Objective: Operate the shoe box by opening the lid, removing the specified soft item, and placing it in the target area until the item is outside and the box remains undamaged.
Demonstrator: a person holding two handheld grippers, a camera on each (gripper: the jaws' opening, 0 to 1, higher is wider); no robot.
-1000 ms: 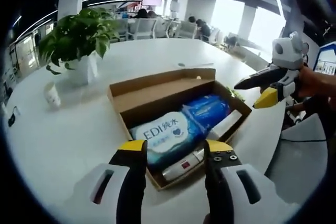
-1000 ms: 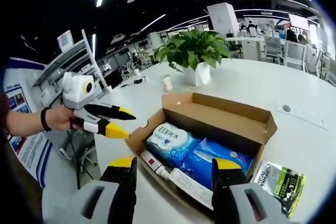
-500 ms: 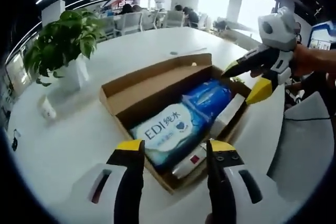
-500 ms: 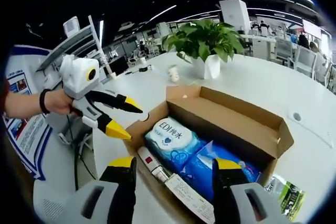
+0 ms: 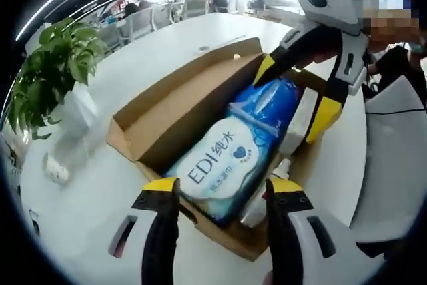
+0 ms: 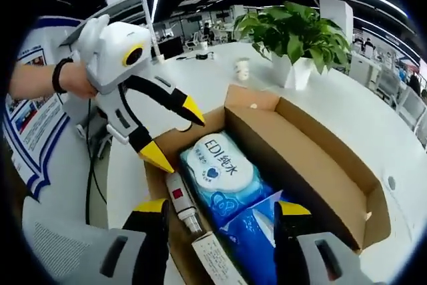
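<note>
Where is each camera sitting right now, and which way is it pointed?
Left gripper view: rides the left gripper, looking down along the open box from the white wipes pack end; the right gripper, held by a person's hand, reaches in over the blue pack.
Right gripper view: rides the right gripper, looking into the box from the opposite end; the left gripper and a wristbanded arm show.
Shared: box, both packs, a small bottle, potted plant, white table.

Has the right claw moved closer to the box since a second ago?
Yes. In the left gripper view, the right claw now reaches over the box and blue pack; earlier it hung beside the box's corner.
</note>
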